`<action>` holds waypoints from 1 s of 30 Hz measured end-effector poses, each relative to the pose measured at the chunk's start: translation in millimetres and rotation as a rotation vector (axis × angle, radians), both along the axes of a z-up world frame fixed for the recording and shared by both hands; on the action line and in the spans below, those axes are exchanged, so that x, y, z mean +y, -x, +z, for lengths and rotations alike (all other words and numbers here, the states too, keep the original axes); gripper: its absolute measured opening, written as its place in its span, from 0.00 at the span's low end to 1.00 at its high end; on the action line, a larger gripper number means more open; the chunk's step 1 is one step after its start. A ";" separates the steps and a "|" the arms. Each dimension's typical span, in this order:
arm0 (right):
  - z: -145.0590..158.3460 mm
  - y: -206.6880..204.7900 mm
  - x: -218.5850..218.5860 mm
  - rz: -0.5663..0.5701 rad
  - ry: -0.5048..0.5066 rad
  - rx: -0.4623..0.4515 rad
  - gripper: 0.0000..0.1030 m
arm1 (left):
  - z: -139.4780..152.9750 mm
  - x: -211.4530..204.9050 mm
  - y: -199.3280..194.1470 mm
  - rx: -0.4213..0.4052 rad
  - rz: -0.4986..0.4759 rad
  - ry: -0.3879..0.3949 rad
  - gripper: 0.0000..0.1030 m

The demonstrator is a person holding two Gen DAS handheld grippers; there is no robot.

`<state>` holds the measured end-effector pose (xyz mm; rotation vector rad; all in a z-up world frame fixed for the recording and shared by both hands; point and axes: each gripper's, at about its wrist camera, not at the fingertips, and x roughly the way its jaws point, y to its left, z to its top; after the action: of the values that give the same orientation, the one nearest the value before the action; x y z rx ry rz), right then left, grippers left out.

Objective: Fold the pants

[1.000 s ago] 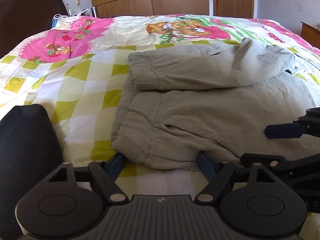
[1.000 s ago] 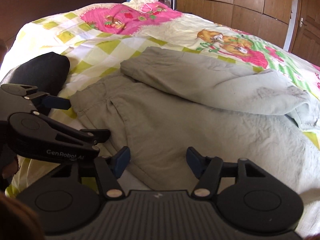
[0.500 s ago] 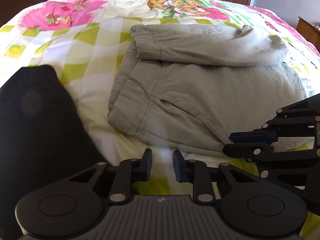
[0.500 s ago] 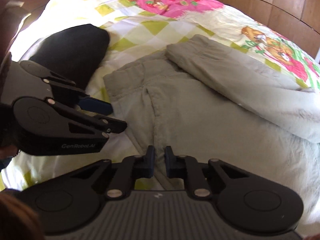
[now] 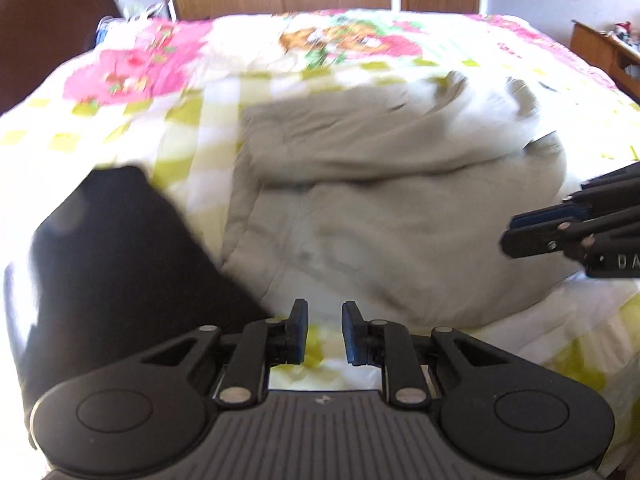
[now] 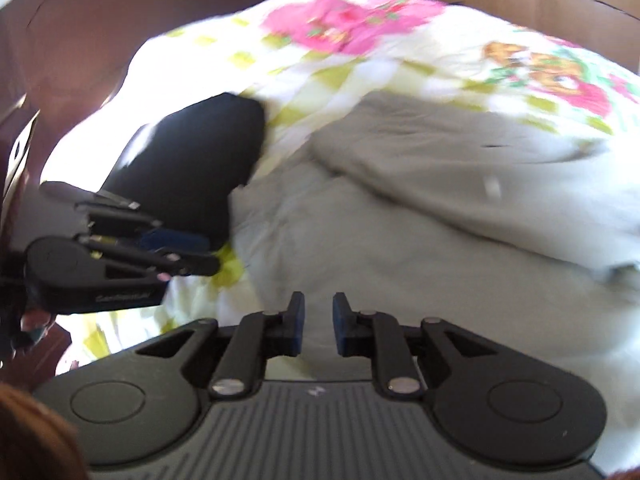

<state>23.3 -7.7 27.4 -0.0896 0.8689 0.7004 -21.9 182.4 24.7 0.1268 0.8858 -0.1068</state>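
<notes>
Lying across the bed [image 5: 120, 148] on a bright checked and cartoon-printed quilt [image 5: 180, 80], the grey-green pants [image 5: 400, 216] sit ahead of both grippers, with one portion already doubled over along the far side so that a thick fold runs left to right. In the left wrist view the left gripper [image 5: 324, 330] hangs just short of the near edge of the pants, its blue-padded fingers [image 5: 300, 332] drawn close with a narrow gap between them and nothing held. In the right wrist view the right gripper [image 6: 318, 328] is likewise nearly closed and empty, hanging over the near part of the cloth. The garment's long axis lies crosswise to both grippers, so the near hem faces them. My reading is that the next fold would carry that near edge away toward the far fold, and both grippers are about equally near to it, the left at the left corner beside a black cushion-like object [image 5: 120, 264], the right further along. Each gripper shows in the other's view at the frame edge. Both pictures are blurred: white lettering on the left gripper's body in the right view cannot be read, and only the letters "DA" show on the right gripper's body in the left view.
</notes>
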 end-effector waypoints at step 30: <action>-10.6 55.8 -450.2 -1.359 -0.026 0.003 0.11 | -15.2 -264.8 -60.5 0.022 -0.415 0.147 0.36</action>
<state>-32.6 -457.9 16.8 0.4950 0.7206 -0.5630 38.6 -82.4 9.5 0.1709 0.8611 -0.5597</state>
